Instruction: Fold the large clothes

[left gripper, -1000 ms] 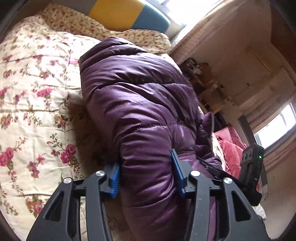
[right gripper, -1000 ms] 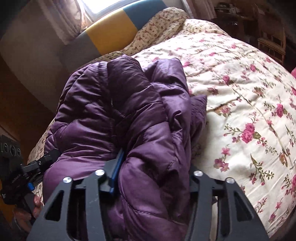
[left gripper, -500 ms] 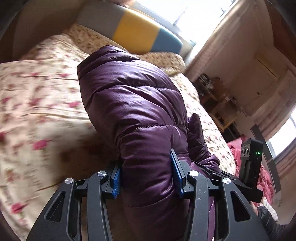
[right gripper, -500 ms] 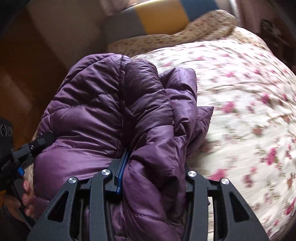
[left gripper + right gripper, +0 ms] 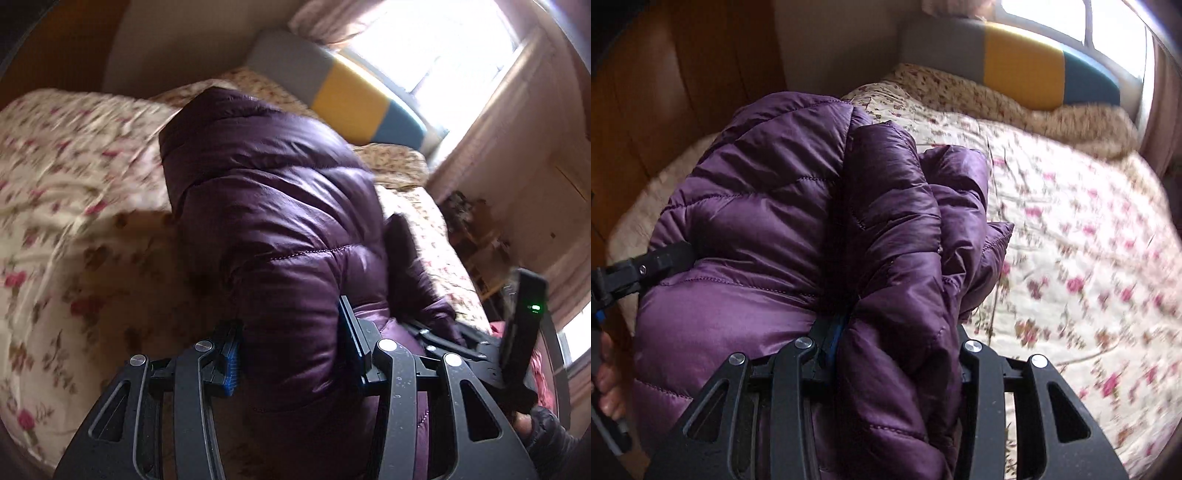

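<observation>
Left wrist view: the left gripper [image 5: 291,354] is clamped on a thick bunch of the purple puffer jacket [image 5: 273,206], whose bulk fills the centre of the frame above the floral bedspread [image 5: 66,192]. The right gripper [image 5: 480,350] shows at the lower right, its fingers buried in the same garment. In the right wrist view the right gripper [image 5: 897,343] pinches a stacked wad of quilted layers at bottom centre, while the left gripper [image 5: 639,269] bites the jacket's edge at the left.

The jacket looks light but bulky, springy with fill, and its glossy shell is probably slippery, so a shallow pinch may slide off. Thick multi-layer grabs near seams or quilting lines should hold best. Once let go it will likely puff open, so folds may need pressing down onto the bed.
</observation>
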Demonstrator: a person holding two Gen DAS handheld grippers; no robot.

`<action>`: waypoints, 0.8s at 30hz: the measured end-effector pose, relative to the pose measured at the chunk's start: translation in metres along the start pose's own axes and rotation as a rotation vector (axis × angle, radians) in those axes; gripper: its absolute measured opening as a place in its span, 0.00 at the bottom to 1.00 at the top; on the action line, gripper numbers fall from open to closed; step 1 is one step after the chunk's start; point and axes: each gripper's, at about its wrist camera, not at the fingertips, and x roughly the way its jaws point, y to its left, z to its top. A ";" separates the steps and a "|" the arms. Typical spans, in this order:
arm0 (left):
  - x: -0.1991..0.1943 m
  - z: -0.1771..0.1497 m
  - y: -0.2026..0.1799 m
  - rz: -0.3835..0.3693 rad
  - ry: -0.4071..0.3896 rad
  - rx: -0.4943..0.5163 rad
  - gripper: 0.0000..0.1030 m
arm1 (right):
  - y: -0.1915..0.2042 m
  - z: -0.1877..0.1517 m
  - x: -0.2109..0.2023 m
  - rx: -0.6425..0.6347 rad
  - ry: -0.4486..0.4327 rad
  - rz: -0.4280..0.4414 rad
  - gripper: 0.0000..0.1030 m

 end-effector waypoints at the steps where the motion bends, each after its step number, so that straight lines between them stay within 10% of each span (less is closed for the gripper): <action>1: 0.000 -0.003 0.002 0.003 -0.004 -0.010 0.44 | 0.005 -0.004 0.002 -0.011 0.000 -0.019 0.37; 14: 0.019 -0.023 0.002 0.117 -0.041 -0.004 0.49 | 0.018 -0.031 0.021 -0.094 -0.053 -0.116 0.37; 24: -0.026 -0.003 -0.008 0.259 -0.121 -0.033 0.56 | 0.011 -0.009 -0.018 0.013 -0.055 -0.159 0.67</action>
